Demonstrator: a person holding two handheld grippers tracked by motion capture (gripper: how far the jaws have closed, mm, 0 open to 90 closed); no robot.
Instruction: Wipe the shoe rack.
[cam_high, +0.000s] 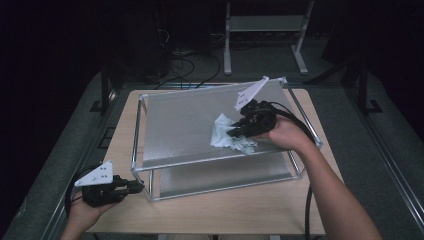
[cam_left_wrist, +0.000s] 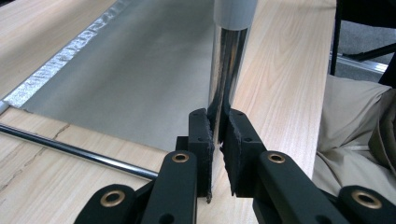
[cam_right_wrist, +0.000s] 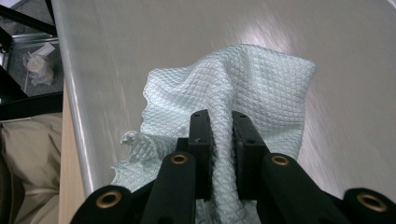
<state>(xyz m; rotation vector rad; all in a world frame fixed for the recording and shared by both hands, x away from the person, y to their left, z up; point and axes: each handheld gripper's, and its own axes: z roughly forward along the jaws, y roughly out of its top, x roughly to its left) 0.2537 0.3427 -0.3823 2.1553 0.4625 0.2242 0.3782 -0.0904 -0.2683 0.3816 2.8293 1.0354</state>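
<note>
The right tool (cam_high: 234, 131) is clamped on a pale, waffle-textured cloth (cam_high: 226, 135). In the right gripper view its two black jaws stand nearly together with a fold of the cloth (cam_right_wrist: 243, 88) pinched between the pads, and the rest of the cloth spreads out ahead of them, bunched and creased, lying on the slanted grey panel (cam_right_wrist: 336, 56). From the high view the cloth sits on the right part of that panel (cam_high: 180, 125), toward its lower edge, with the person's right hand (cam_high: 282, 134) just behind the tool.

The left tool (cam_high: 135, 186) is at the near left corner of the metal frame (cam_high: 136, 135) that carries the panel. In the left gripper view its jaws are closed to a thin gap around the shiny upright post (cam_left_wrist: 228, 70) of the frame, the pads pressing on the post from both sides near its foot. The post stands on the wooden bench (cam_left_wrist: 280, 84), and a thin frame rail (cam_left_wrist: 74, 150) runs across to the left of the jaws. The left hand (cam_high: 85, 212) holds this tool low, just above the bench (cam_high: 225, 210).
</note>
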